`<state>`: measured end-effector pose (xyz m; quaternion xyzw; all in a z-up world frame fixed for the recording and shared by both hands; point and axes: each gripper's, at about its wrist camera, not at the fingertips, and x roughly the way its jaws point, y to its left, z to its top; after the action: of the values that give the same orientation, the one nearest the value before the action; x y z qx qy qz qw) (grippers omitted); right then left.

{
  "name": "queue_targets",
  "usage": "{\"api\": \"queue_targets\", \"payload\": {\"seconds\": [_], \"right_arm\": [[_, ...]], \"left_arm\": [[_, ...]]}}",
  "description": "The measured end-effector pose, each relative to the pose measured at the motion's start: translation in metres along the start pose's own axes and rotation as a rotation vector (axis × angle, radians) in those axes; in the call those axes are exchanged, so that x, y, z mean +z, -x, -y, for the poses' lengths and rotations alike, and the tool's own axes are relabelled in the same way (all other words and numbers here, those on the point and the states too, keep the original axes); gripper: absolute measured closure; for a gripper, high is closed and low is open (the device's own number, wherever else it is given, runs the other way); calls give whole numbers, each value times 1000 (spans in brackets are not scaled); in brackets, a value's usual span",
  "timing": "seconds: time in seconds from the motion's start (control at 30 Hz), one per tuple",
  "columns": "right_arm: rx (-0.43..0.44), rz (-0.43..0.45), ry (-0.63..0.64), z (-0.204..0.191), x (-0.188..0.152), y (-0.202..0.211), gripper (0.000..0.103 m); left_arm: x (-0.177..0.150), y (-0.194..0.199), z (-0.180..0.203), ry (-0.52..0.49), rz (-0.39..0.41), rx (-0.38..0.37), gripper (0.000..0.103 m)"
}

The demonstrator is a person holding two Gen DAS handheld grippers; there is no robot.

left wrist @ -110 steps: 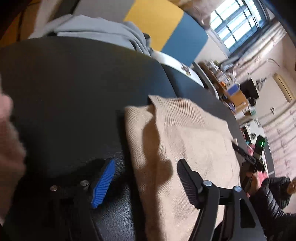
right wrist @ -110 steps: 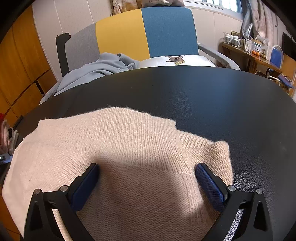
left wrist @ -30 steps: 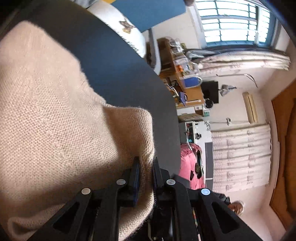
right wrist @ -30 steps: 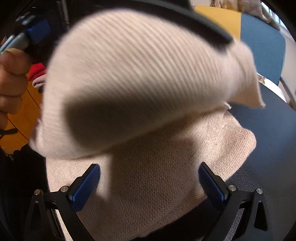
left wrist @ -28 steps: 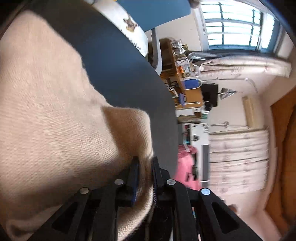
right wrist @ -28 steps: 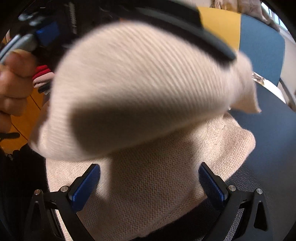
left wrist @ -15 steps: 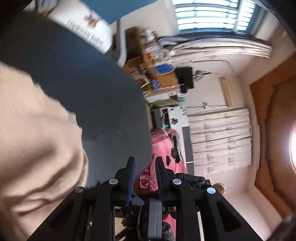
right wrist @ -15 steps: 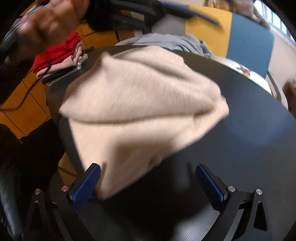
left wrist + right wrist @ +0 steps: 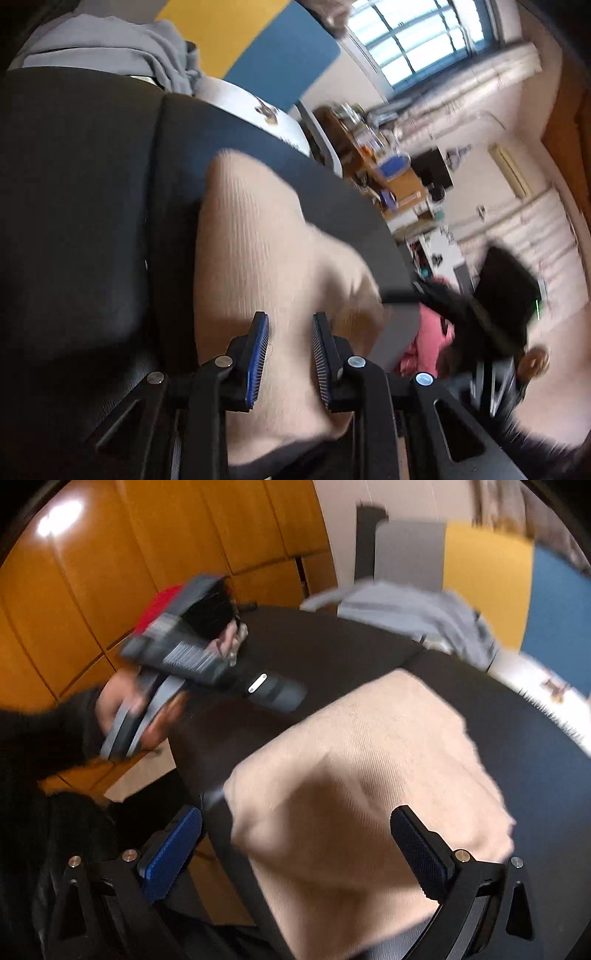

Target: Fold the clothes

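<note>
The left gripper (image 9: 290,345) has let go of the beige ribbed knit sweater (image 9: 369,775): a second ago its jaws were pinched on a raised fold of the knit; now they stand narrowly apart and empty, above the fabric without pressing it. The right gripper (image 9: 295,849) is wide open, as it was before, with nothing between its blue pads; it hangs over the near part of the sweater, clear of it.

The sweater lies on the round black leather-look tabletop (image 9: 332,646), at the near edge, as a compact, roughly rectangular bundle. The flap carried over the garment a second ago now rests on top of it, so this fold appears complete. The near edge looks slightly rumpled; a smoothing pass or one further fold may be needed.

Beyond the sweater, at the far edge of the tabletop, a crumpled grey garment (image 9: 406,609) lies half on a grey, yellow and blue chair (image 9: 487,572). It is probably the next item.
</note>
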<state>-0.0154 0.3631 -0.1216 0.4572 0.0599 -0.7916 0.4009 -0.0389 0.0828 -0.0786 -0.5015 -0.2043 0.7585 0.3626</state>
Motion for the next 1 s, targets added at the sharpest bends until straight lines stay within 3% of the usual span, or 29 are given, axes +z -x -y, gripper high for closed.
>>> {"api": "queue_targets", "payload": {"seconds": [0.1, 0.17, 0.27, 0.37, 0.47, 0.57, 0.73, 0.87, 1.0], "right_arm": [[114, -174, -95, 11, -7, -29, 0], [118, -262, -93, 7, -27, -37, 0], [97, -288, -170, 2, -78, -19, 0], [28, -229, -328, 8, -130, 4, 0], [-37, -41, -530, 16, -166, 30, 0], [-54, 154, -644, 15, -170, 46, 0], [-81, 347, -657, 23, -131, 55, 0], [-106, 350, -706, 51, -103, 33, 0], [-70, 321, -799, 73, -93, 14, 10]], "left_arm": [[-11, -13, 17, -94, -28, 29, 80], [-19, -20, 26, -176, -40, 48, 80], [-31, -25, 35, -257, -48, 46, 80], [-38, -31, 39, -274, -49, -1, 80], [-45, -35, 35, -250, -29, -3, 80], [-51, -27, 29, -209, -6, -19, 80], [-60, -13, 26, -206, 20, -11, 80], [-67, -10, 24, -225, 32, 14, 80], [-72, -7, 19, -210, 40, -4, 80]]}}
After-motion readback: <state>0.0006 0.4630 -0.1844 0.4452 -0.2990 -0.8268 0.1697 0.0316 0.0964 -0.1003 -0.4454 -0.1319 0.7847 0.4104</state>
